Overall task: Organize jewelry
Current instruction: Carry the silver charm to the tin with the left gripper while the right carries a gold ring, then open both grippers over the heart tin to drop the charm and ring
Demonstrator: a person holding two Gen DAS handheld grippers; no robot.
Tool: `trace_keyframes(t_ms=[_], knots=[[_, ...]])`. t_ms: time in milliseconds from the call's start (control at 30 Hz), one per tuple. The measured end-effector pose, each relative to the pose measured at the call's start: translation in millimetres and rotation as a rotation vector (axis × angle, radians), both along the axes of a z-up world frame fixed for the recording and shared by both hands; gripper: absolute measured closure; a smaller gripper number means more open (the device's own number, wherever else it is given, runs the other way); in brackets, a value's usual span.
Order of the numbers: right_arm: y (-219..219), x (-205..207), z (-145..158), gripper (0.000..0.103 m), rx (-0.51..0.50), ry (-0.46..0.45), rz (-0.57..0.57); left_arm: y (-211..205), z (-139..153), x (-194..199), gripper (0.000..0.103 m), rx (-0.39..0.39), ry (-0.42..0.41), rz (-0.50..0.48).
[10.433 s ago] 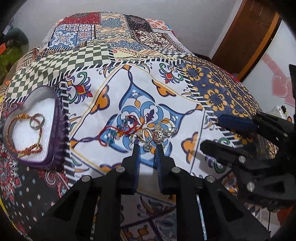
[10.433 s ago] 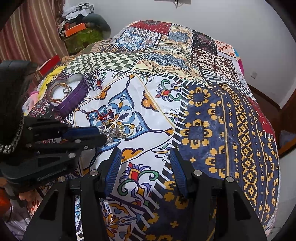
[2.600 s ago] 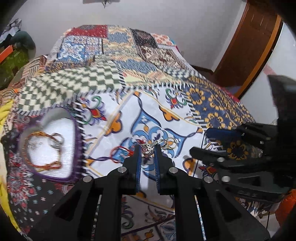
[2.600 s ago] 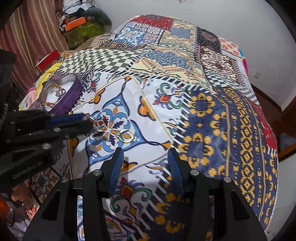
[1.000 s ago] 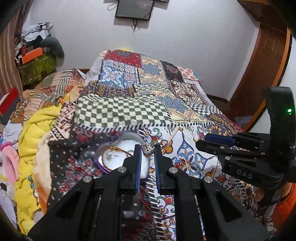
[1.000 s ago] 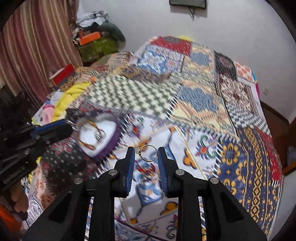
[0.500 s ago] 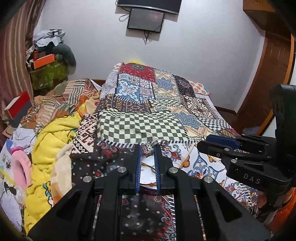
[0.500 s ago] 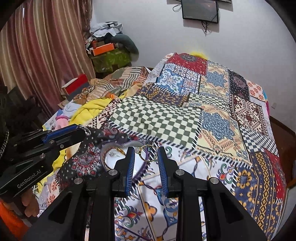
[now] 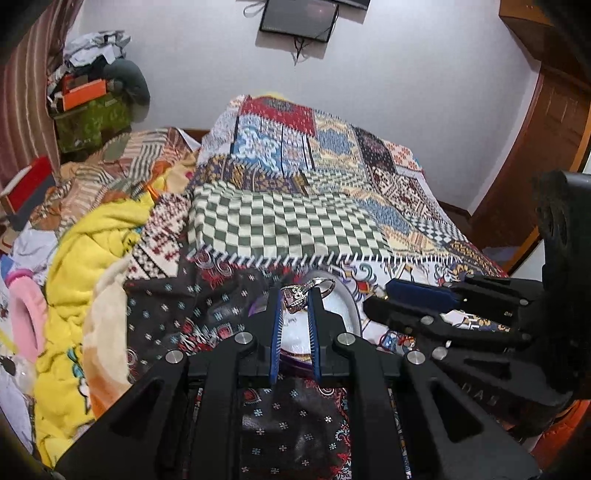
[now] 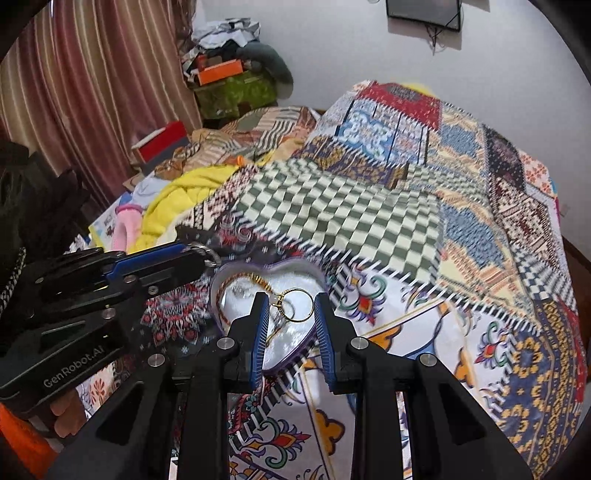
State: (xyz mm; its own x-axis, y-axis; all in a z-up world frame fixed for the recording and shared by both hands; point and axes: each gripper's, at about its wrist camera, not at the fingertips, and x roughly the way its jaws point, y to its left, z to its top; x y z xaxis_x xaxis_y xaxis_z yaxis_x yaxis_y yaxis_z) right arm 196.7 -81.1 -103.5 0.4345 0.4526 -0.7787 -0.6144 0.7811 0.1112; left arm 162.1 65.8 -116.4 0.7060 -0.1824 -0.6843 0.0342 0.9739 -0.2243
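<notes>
A purple heart-shaped box [image 10: 300, 353] with a white lining lies on the patchwork bedspread [image 10: 343, 210], and an orange bracelet [image 10: 260, 279] lies inside it. My right gripper [image 10: 291, 298] is shut on a thin gold ring [image 10: 294, 305] and hovers over the box. My left gripper [image 9: 294, 291] is shut on a silver stone-set ring [image 9: 300, 292] above the box's rim [image 9: 355, 309]. In the right wrist view the left gripper [image 10: 201, 254] reaches in from the left to the box's near-left lobe. The right gripper [image 9: 391, 293] comes in from the right in the left wrist view.
A yellow blanket [image 9: 92, 240] and a pink item [image 9: 26, 314] are heaped left of the bed. Boxes and clothes [image 10: 236, 77] are stacked by the striped curtain [image 10: 92, 74]. A screen [image 9: 299, 14] hangs on the far wall, beside a wooden door [image 9: 546, 122].
Both grippers have carried their rings leftward from the bedspread's middle and now hang over the heart box. Over the last half second the box has come under the fingertips.
</notes>
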Motion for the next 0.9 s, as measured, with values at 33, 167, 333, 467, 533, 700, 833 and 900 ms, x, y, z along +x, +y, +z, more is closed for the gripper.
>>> trace_keyframes(t_ms=[33,167,333,467,533,700,833,900], knots=[[0.9,-0.9,-2.9,0.080,-0.005,0.005,0.003,-0.6,-3.7,1.1,0.091,-0.006,0.010,-0.004],[5.7,-3.8,-15.8,0.080,-0.034,0.025,0.020,-3.8,-15.6,5.0,0.091,-0.017,0.043,-0.017],[8.5,-3.1,-26.8,0.080,-0.051,0.049,0.030,-3.4,-22.9,10.0,0.091,-0.021,0.064,-0.022],[10.6,-2.8,-29.3,0.080,-0.058,0.053,0.037,-3.5,-25.1,13.3,0.091,-0.012,0.069,-0.025],[11.5,-3.0,-29.7,0.080,-0.062,0.052,0.041,-2.7,-24.2,13.7,0.091,-0.011,0.066,-0.025],[14.4,-4.2,-31.0,0.080,-0.067,0.048,0.051,1.8,-18.7,12.1,0.091,-0.015,0.051,-0.012],[17.3,-5.2,-32.6,0.080,-0.081,0.040,0.058,9.5,-13.3,9.2,0.091,-0.024,0.041,0.009],[19.0,-6.3,-33.3,0.080,-0.090,0.039,0.062,14.0,-10.0,5.6,0.091,-0.019,0.033,0.025]])
